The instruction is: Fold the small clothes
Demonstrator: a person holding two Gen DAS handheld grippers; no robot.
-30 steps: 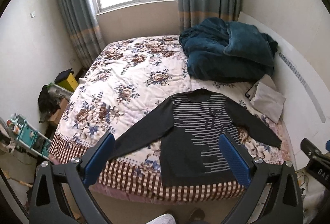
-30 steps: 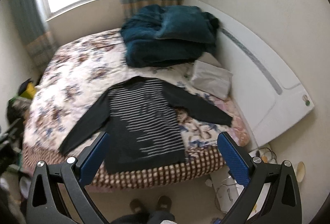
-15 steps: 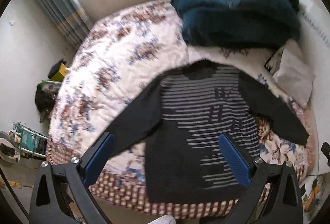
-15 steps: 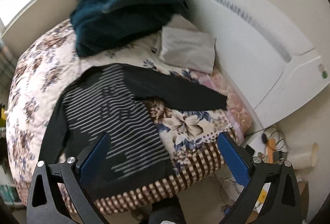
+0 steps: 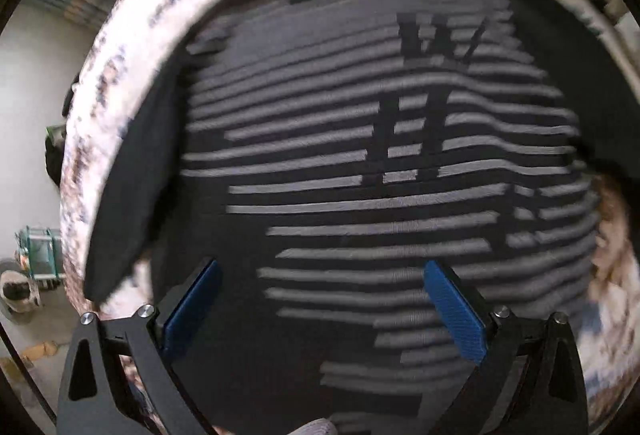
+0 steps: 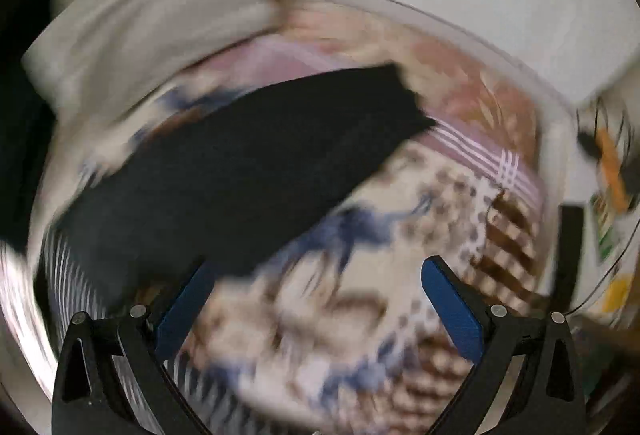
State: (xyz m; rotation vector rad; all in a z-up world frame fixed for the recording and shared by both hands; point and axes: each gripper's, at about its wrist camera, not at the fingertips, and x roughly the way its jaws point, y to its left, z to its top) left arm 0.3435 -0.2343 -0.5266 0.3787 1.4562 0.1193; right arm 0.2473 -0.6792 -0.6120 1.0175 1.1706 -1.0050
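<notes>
we see the striped sweater lying flat on the flowered bedspread with its sleeve stretched out to the side, so we judge that no fold is made yet and all the folding is left. our left gripper is spread wide above the sweater's body and our right gripper is spread wide beside the sleeve, both holding nothing. the right wrist view is badly blurred, the sweater's hem is cut off, and we cannot tell how close the fingers are to the cloth.

pillow close beside sleeve, quilt beyond cuff bare
</notes>
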